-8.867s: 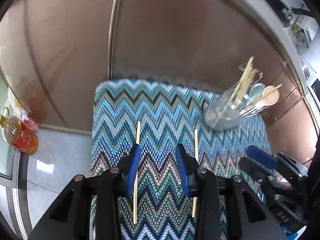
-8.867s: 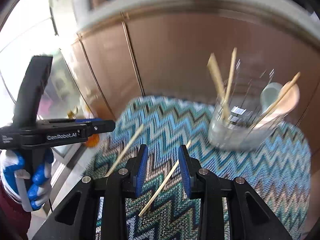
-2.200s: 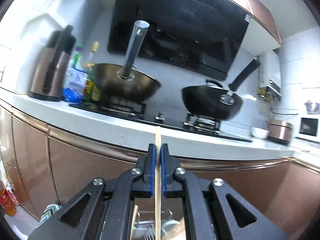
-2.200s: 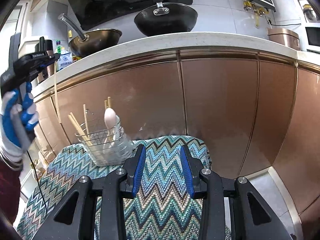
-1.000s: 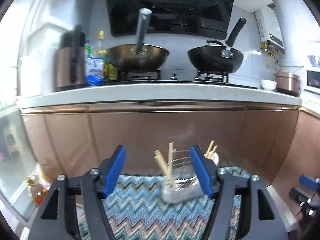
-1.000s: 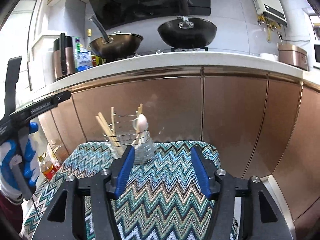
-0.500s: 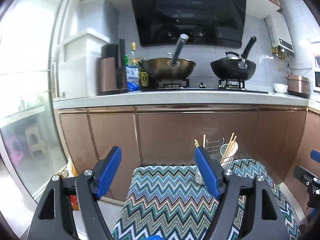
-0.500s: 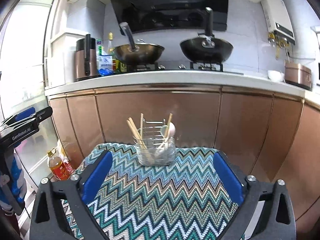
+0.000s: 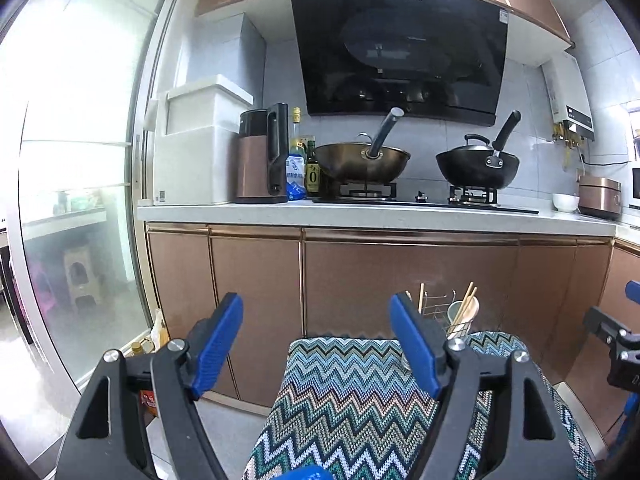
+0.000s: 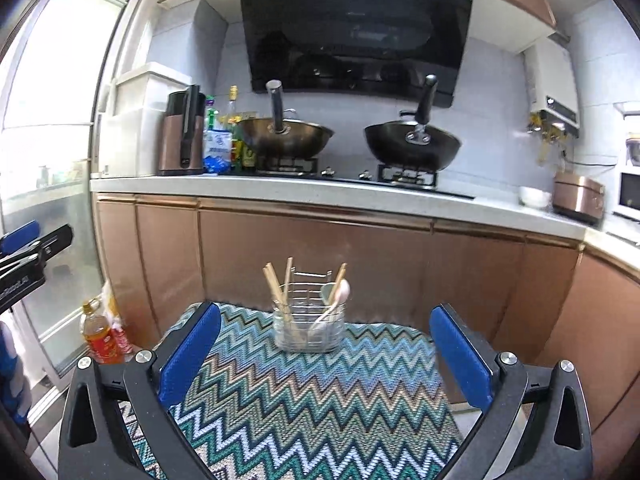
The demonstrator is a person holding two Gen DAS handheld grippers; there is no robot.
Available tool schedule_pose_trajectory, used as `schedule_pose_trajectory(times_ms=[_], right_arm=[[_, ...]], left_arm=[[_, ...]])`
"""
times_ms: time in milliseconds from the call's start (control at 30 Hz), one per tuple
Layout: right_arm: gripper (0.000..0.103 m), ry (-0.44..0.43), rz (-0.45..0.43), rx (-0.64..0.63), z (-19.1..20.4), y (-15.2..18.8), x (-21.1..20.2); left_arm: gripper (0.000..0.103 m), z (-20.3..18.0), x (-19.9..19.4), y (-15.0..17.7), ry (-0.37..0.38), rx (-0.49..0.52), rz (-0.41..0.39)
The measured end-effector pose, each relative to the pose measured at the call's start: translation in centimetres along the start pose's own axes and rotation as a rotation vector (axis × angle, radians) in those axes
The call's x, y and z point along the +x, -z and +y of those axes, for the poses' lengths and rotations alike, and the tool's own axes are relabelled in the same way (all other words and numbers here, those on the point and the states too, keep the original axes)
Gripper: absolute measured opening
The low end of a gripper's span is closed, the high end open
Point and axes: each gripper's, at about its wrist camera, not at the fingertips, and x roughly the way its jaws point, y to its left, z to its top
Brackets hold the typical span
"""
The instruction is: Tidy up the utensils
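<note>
Utensil holder (image 10: 309, 320) with chopsticks (image 10: 276, 286) and spoon (image 10: 338, 298), on table (image 10: 320, 400). Left gripper (image 9: 316, 344) and right gripper (image 10: 324, 356): both wide apart, empty.

A clear glass holder with a wire rack rising at its back (image 10: 309, 330) stands upright near the far edge of a table covered in a blue, teal and brown zigzag-patterned cloth (image 10: 304, 404). Inside it, light wooden chopsticks (image 10: 276, 286) lean toward the left side, one further stick (image 10: 339, 278) slants to the right, and a pale spoon (image 10: 340, 294) rests bowl-up beside a pale grey-green utensil (image 10: 327, 291). In the left wrist view the same holder (image 9: 444, 316) appears at the cloth's far right corner.
</note>
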Motion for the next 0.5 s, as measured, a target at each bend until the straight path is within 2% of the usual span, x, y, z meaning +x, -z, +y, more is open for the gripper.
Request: schedule_pose_trajectory(times_ms=[233,500], right_arm=[[0.103,0.107,-0.003,-0.014,0.08,-0.19,-0.78],[0.103,0.11,0.013,-0.029,0.21,0.19,-0.44]], left_arm=[[0.074,0.42,-0.34,0.64,-0.016,-0.011,0.027],[0.074,-0.01,0.16,0.86,-0.019,-0.008,0.055]])
